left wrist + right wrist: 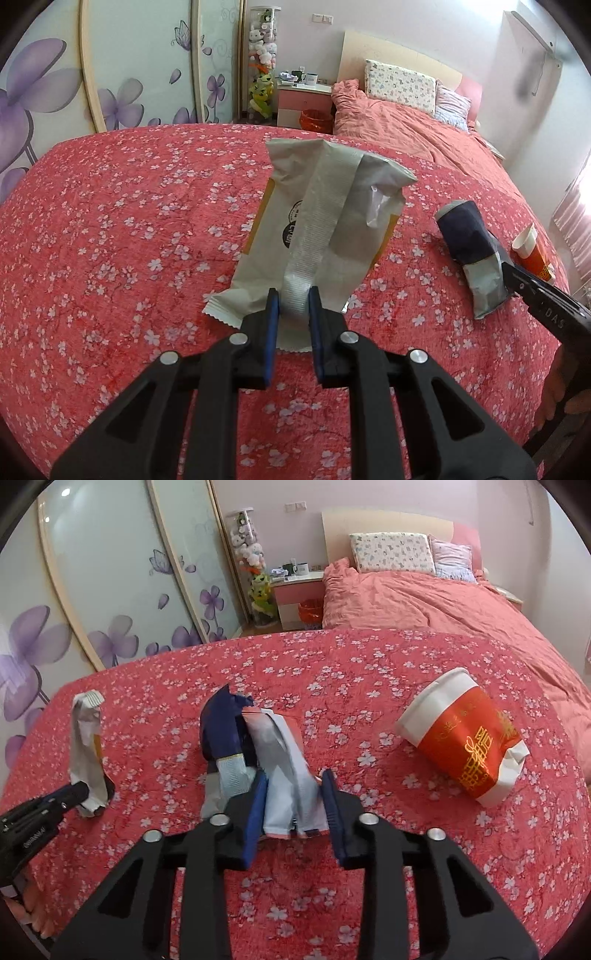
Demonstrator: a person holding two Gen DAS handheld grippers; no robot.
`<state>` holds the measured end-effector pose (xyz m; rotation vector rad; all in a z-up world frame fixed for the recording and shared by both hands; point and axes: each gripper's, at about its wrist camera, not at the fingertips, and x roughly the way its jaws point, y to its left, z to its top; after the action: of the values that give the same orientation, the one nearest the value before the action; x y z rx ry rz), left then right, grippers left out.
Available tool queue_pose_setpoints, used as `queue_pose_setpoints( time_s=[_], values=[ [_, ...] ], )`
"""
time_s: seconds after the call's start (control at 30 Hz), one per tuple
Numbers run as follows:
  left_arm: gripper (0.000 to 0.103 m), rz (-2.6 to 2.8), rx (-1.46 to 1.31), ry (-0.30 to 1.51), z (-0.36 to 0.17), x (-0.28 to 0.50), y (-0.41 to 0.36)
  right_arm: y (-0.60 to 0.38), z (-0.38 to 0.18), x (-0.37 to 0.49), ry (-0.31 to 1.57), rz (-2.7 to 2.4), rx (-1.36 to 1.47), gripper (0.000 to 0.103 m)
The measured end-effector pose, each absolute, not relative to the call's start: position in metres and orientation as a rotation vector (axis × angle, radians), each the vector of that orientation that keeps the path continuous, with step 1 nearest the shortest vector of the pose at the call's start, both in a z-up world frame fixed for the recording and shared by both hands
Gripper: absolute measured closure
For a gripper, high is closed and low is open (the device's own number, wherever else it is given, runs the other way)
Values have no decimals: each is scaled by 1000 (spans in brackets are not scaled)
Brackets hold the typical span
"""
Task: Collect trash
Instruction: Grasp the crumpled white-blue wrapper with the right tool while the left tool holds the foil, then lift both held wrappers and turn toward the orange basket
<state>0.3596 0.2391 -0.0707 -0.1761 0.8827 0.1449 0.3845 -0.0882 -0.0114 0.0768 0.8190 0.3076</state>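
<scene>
On the red flowered bedspread (pixel 110 258), my left gripper (pixel 293 306) is shut on the lower end of a silver-white snack wrapper (pixel 332 206) with yellow edges, which stands up from the pads. The right wrist view shows this wrapper (pixel 86 746) at far left, held by the left gripper (pixel 86 794). My right gripper (pixel 293 794) is shut on a crumpled dark-blue, silver and orange wrapper (pixel 284 753) that fills the gap between its blue pads. In the left wrist view that wrapper (pixel 467 232) lies at the right, with the right gripper (pixel 508 275) at its near end.
A red paper cup (pixel 465 738) with gold print lies on its side to the right of my right gripper. Beyond are a pink duvet (pixel 424 602), pillows, a nightstand (pixel 295 590), an orange bin (pixel 310 611) and flowered wardrobe doors (pixel 110 590).
</scene>
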Motion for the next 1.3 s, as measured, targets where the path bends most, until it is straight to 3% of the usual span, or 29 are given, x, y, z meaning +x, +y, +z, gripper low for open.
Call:
queue_pose_setpoints(
  time_s=[0.13,0.73,1.3],
  values=[
    [87,143,-183,879,-71,358,238,-95,-11,379,812,294,69,94],
    [87,93,-159,835,-42,334,205,-183,28,308,650,182,175,95],
    [87,-102,-74,749,21,297,91,-292,73,221,481,-16,288,95]
  ],
)
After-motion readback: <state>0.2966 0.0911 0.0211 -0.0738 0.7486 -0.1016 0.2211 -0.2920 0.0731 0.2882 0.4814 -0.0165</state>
